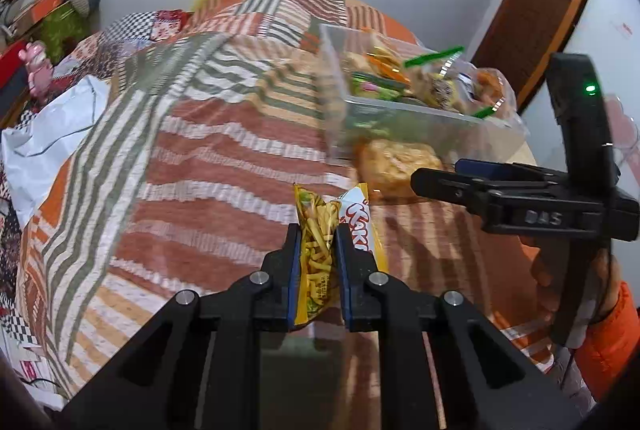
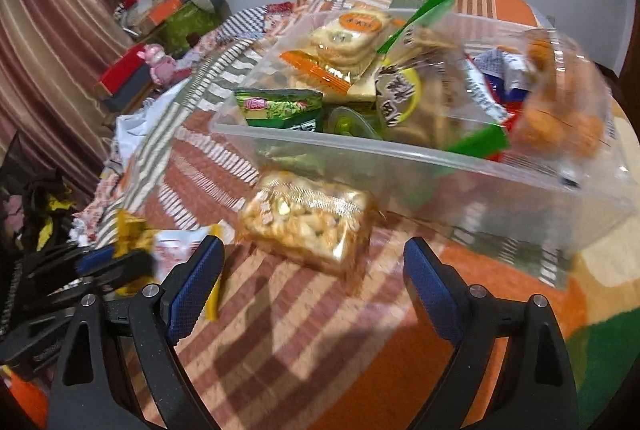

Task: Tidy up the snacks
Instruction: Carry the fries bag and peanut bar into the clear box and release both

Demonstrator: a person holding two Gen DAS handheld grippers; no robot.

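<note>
Yellow fries packet clamped between left tongs

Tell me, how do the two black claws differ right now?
The left claw is pinched shut on a yellow packet of fries; the right claw is spread wide and holds nothing. The left is lifted over the striped cloth; the right points at a peanut brittle pack. Both have blue pads.

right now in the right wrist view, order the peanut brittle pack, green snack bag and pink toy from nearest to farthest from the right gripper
1. peanut brittle pack: just ahead of the right gripper, on the cloth.
2. green snack bag: farther on, inside the clear bin, left end.
3. pink toy: farthest, far left.
</note>
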